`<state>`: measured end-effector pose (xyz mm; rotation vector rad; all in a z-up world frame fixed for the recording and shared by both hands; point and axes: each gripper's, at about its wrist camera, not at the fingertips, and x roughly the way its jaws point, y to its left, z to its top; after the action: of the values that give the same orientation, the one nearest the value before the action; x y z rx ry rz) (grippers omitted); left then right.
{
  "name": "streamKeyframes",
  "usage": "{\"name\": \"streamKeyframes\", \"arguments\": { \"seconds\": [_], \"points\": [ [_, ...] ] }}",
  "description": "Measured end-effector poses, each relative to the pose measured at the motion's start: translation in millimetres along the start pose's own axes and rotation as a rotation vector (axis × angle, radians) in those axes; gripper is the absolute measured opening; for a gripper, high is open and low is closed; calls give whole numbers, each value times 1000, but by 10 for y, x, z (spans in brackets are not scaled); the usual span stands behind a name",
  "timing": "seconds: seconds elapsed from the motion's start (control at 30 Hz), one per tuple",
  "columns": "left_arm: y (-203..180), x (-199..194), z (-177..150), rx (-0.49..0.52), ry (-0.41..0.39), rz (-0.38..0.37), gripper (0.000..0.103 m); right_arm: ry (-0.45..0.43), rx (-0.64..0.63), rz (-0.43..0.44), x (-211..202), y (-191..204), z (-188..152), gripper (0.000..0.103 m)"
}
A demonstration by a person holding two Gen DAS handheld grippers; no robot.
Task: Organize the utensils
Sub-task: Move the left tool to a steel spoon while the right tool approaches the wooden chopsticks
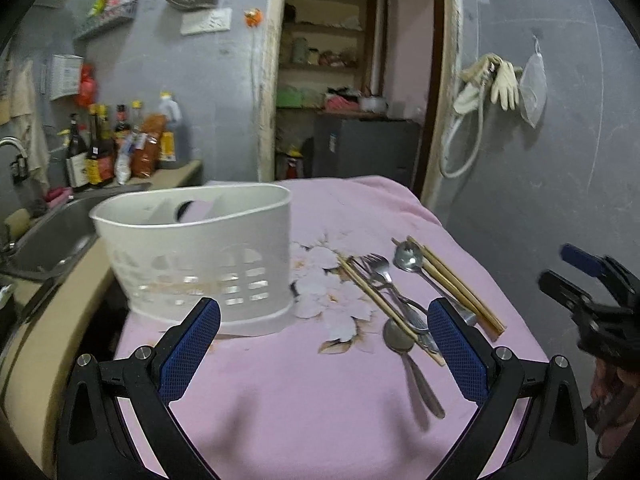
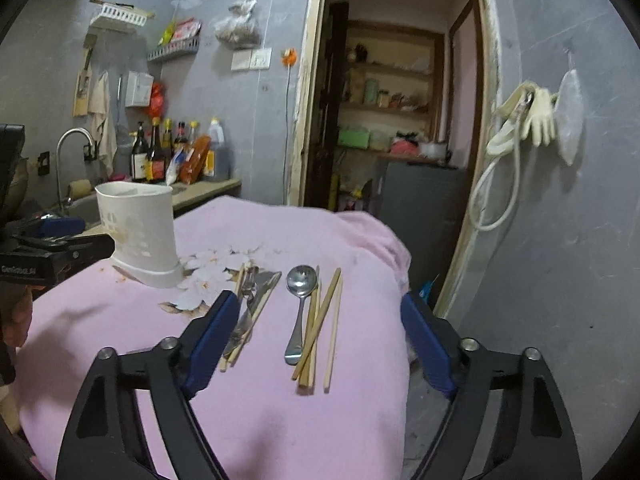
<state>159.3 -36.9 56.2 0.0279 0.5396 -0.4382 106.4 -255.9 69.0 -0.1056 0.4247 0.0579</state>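
Steel spoon [image 2: 301, 280], forks [image 1: 376, 266] & wood chopsticks [image 2: 320, 328] lie beside white slotted holder [image 1: 192, 256]; no readable label. Left claw [image 1: 324, 344] & right claw [image 2: 320, 336] both apart, w/ nothing between.

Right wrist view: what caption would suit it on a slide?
Open right tongs hover above spoon and chopsticks on pink cloth, white utensil holder waiting.

Both wrist views low over pink cloth [image 1: 280, 420], facing doorway [image 2: 400, 100], sharing holder [image 1: 192, 256], utensils
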Motion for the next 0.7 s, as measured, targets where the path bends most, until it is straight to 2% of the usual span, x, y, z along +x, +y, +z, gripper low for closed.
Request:
{"name": "streamKeyframes", "arguments": {
  "seconds": [0.07, 0.1, 0.17, 0.27, 0.4, 0.47, 0.6, 0.7],
  "points": [
    [-28, 109, 2, 8, 36, -30, 101, 47, 13, 32, 159, -78, 17, 62],
    [-34, 176, 4, 12, 68, -50, 100, 71, 24, 51, 228, -115, 16, 59],
    [-48, 272, 10, 13, 111, -77, 96, 128, 47, 92, 364, -181, -3, 46],
    [-45, 428, 15, 2, 186, -114, 87, 210, 54, 138, 541, -259, -43, 35],
    [-33, 636, 6, -33, 294, -187, 72, 265, 42, 156, 668, -321, -54, 26],
    [-50, 683, 16, -30, 324, -205, 69, 283, 38, 157, 728, -365, -46, 24],
    [-168, 806, -7, 36, 387, -231, 59, 324, 34, 160, 859, -415, -44, 21],
    [-271, 897, -31, 69, 445, -258, 55, 356, 19, 161, 955, -429, -56, 21]
  ]
}}
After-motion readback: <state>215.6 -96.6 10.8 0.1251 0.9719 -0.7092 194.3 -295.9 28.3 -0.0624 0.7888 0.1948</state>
